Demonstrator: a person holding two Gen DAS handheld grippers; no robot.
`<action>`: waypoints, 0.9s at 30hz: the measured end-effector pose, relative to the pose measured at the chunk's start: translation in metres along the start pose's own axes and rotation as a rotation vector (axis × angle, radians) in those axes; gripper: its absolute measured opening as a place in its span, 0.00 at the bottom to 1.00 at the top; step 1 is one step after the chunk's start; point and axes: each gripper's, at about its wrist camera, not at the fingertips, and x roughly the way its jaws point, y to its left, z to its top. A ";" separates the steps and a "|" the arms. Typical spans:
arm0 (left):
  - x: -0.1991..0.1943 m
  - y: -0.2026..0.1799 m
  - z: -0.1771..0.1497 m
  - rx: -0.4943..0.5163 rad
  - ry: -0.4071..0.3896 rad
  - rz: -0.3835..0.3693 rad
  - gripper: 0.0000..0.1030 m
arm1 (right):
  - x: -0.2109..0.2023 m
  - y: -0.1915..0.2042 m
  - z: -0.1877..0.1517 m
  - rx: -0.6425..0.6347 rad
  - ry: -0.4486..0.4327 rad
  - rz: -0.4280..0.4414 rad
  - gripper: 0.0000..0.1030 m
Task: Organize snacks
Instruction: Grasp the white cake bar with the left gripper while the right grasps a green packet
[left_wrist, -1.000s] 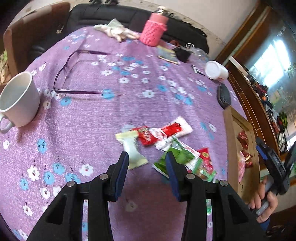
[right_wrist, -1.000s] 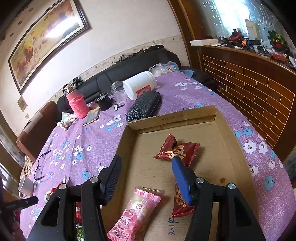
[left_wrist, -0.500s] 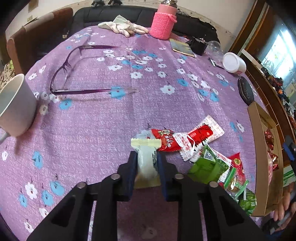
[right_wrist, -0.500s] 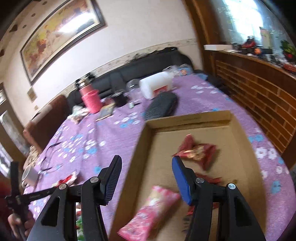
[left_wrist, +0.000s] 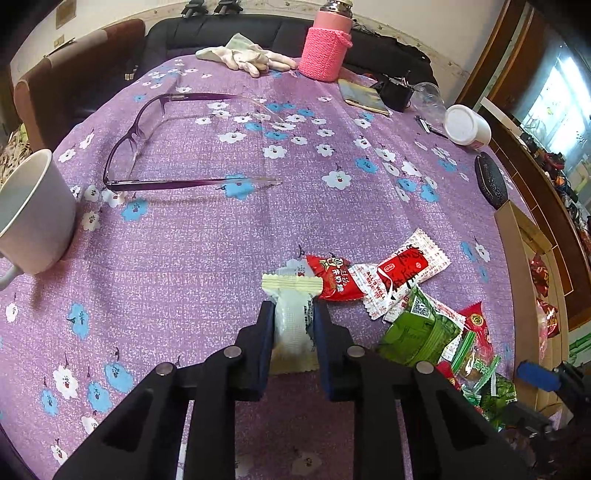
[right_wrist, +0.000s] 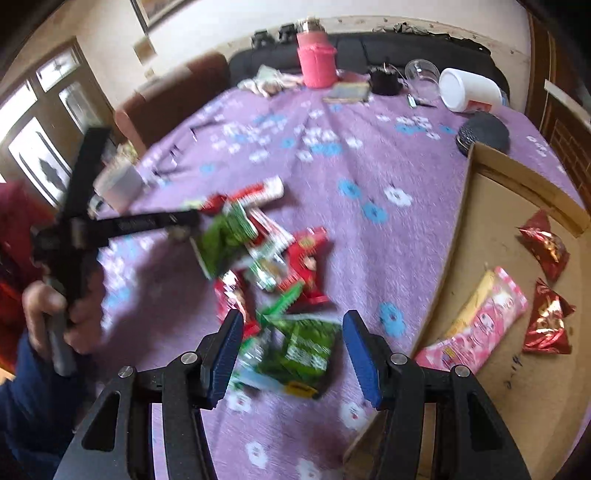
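On the purple flowered cloth my left gripper (left_wrist: 293, 308) is shut on a pale cream snack packet (left_wrist: 293, 328), which lies at the left end of the snack pile. Beside it lie a red packet (left_wrist: 334, 278), a red-and-white packet (left_wrist: 402, 273) and a green packet (left_wrist: 421, 332). My right gripper (right_wrist: 293, 321) hovers over the near end of the pile, its jaws closing. A green packet (right_wrist: 306, 350) lies below and between its pads, untouched. The cardboard box (right_wrist: 452, 236) to the right holds a pink packet (right_wrist: 480, 321) and two red foil packets (right_wrist: 546, 247).
A white mug (left_wrist: 33, 210) stands at the left and purple glasses (left_wrist: 147, 147) lie behind it. Far back are white gloves (left_wrist: 247, 57), a pink bottle (left_wrist: 327, 48), a clear cup (left_wrist: 426, 94), a white jar (left_wrist: 465, 125) and a black case (left_wrist: 489, 181). A hand (right_wrist: 48, 306) holds the left gripper.
My left gripper has come down and shut on the pale packet. My right gripper has swung left from over the box to over the snack pile, and its jaws have narrowed a little.
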 end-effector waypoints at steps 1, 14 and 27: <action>0.000 0.000 0.000 0.001 -0.001 0.002 0.20 | 0.004 0.003 -0.003 -0.016 0.018 -0.023 0.50; -0.006 0.001 -0.001 -0.014 -0.014 -0.024 0.19 | -0.023 0.001 -0.002 0.001 -0.161 0.062 0.30; -0.028 -0.011 -0.003 0.015 -0.102 -0.121 0.19 | -0.030 -0.020 0.004 0.126 -0.250 0.079 0.30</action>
